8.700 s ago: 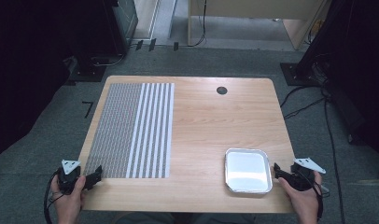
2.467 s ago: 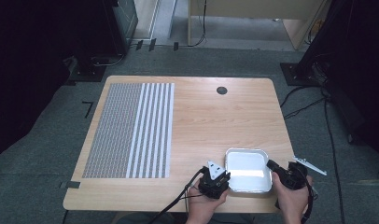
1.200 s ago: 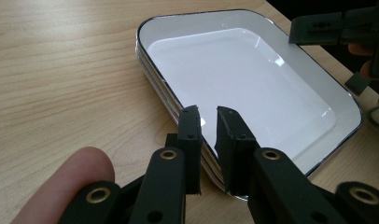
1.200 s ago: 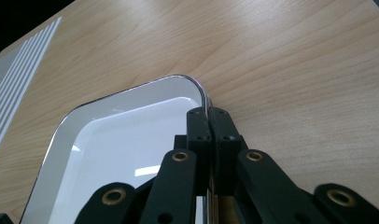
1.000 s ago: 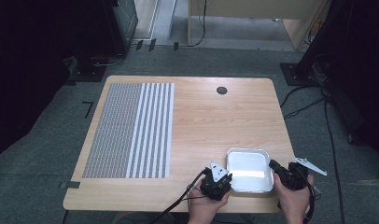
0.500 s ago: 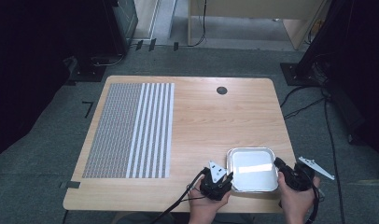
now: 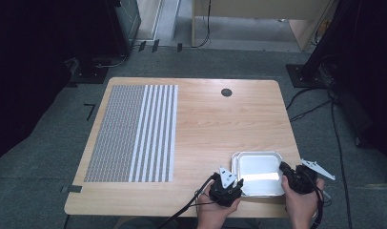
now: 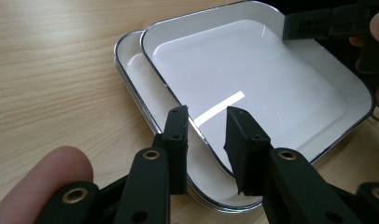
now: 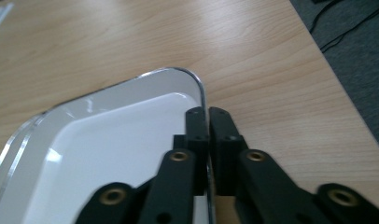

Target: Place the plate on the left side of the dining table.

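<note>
left gripper view shows two white trays nested, the upper tray (image 8: pixel 253 88) skewed and tilted over the lower tray (image 8: pixel 131 70), near the front right corner of the worktop (image 7: pixel 215 124). they look stiff, light and glossy, so likely slippery; the thin raised rim seems the only good place to take hold. the right gripper (image 9: pixel 207 116) has its jaws pinched tight on the upper tray's rim at a corner. the left gripper (image 8: pixel 206 135) has its jaws narrowly parted astride the near rim, not yet gripping.
</note>
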